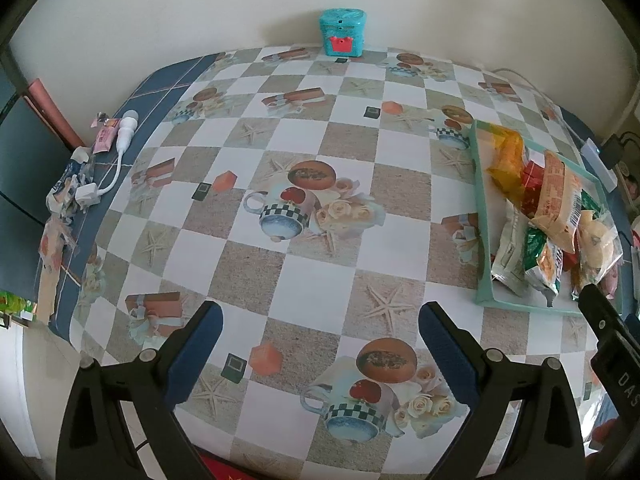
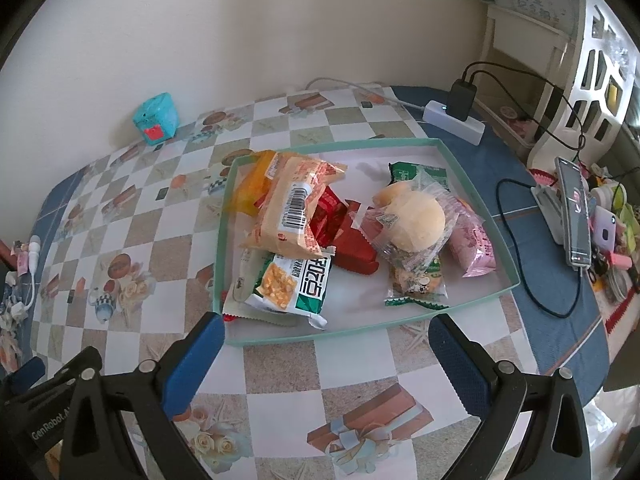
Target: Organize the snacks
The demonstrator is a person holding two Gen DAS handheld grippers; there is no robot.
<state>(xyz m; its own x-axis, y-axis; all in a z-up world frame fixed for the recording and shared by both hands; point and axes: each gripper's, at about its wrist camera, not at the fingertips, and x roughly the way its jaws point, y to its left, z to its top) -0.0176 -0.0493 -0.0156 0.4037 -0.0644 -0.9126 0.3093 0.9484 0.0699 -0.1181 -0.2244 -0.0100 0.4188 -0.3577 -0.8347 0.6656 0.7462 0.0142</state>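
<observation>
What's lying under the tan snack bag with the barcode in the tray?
Under the tan snack bag show a yellow packet, red wrappers and a green-and-white packet. Anything directly beneath its middle is hidden.

The middle and near part of the checkered tablecloth (image 1: 256, 280) lies bare, so a gripper could pass freely there, with only the teal box (image 1: 341, 33) at the far edge against the wall. At the right, the raised rim of the tray (image 2: 476, 308) and its heaped snack packets (image 2: 292, 208) block a low approach. Beyond it to the right, the black cable (image 2: 516, 256), power strip (image 2: 456, 122) and propped phone (image 2: 576, 216) crowd the edge.
</observation>
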